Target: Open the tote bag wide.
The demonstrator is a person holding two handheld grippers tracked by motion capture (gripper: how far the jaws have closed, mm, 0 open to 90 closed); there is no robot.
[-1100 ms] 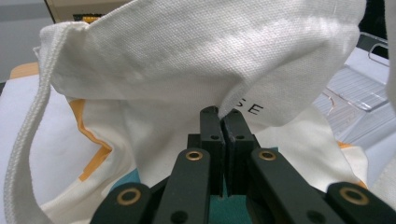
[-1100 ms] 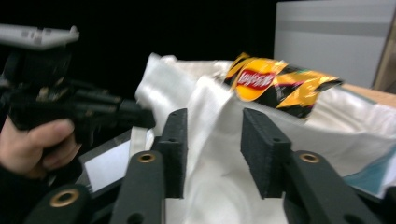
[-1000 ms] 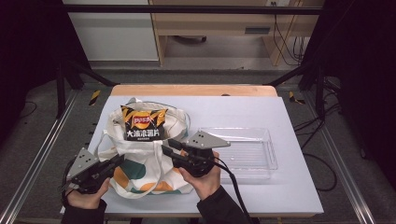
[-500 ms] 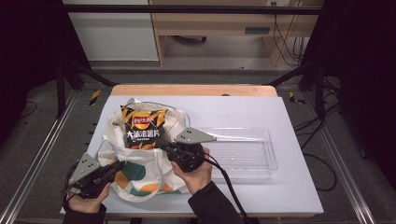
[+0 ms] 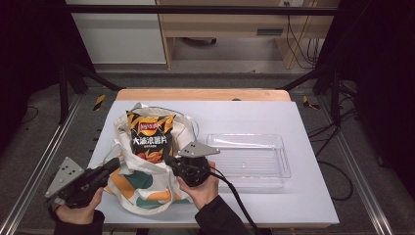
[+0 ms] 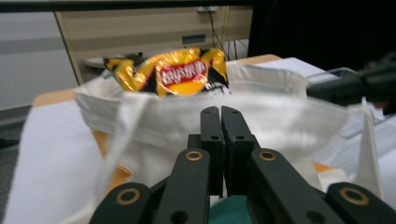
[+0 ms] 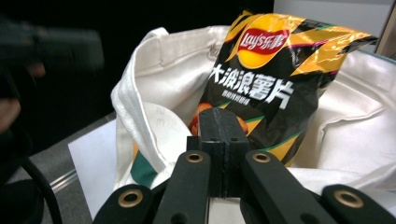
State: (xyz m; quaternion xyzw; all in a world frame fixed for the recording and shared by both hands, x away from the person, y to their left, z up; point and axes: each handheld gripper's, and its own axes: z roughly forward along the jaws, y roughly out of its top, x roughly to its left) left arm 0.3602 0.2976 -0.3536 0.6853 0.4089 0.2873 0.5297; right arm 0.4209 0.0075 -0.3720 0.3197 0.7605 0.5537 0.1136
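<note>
Beside the tote bag [image 5: 147, 181] lies a clear tray [image 5: 254, 159].

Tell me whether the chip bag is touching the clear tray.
Apart. In the high view the chip bag stands inside the tote bag, and bare white table separates it from the clear tray.

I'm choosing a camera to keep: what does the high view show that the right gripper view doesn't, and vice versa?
High view: the clear tray right of the tote bag, and the cable trailing from the right tool. Right gripper view: the lettering on the chip bag close up, behind shut jaws. Both: the chip bag standing in the open tote bag.
</note>
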